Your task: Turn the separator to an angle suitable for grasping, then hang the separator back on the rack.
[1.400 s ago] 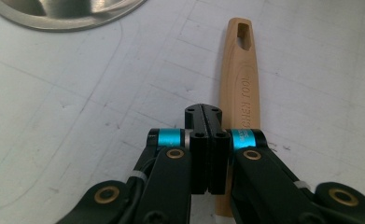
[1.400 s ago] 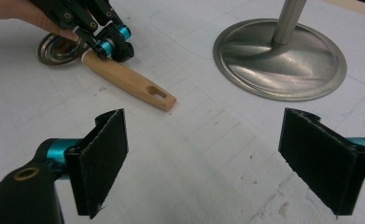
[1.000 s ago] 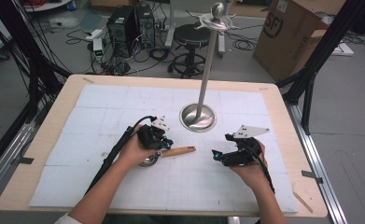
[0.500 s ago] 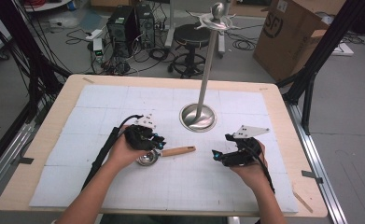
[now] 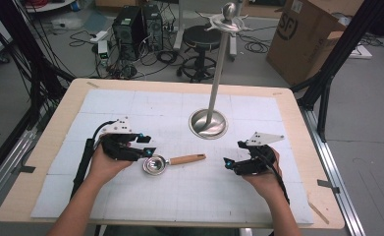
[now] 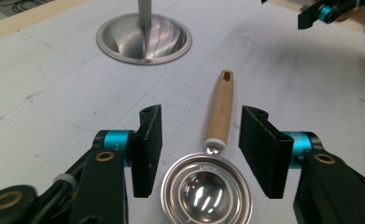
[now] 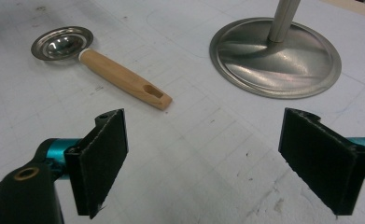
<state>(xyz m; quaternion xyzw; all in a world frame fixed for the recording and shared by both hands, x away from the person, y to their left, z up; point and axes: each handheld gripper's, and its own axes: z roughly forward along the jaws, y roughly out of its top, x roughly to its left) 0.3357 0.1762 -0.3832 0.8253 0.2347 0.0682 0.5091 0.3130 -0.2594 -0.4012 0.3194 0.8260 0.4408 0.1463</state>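
Note:
A small metal measuring scoop (image 5: 154,165) with a wooden handle (image 5: 187,159) lies flat on the white mat. My left gripper (image 5: 149,146) sits just left of its bowl; its jaws have just been opening. In the left gripper view the bowl (image 6: 205,187) lies on the mat between the open jaws of my left gripper (image 6: 201,149), and the pads stand clear of it. My right gripper (image 5: 229,163) rests to the right of the handle's end, wide open and holding nothing. From the right gripper (image 7: 203,158) view, the scoop (image 7: 61,43) lies ahead to the left.
A tall metal stand rises from a round base (image 5: 208,123) behind the scoop, mid-table; the base (image 6: 144,37) also shows ahead of the left gripper. The white mat (image 5: 130,103) covers the wooden table. A cardboard box (image 5: 302,39), a stool and cables stand on the floor beyond.
My left hand has drawn back to the left, off the scoop's bowl, and its jaws have opened. The scoop stays on the mat. The right gripper has not moved.

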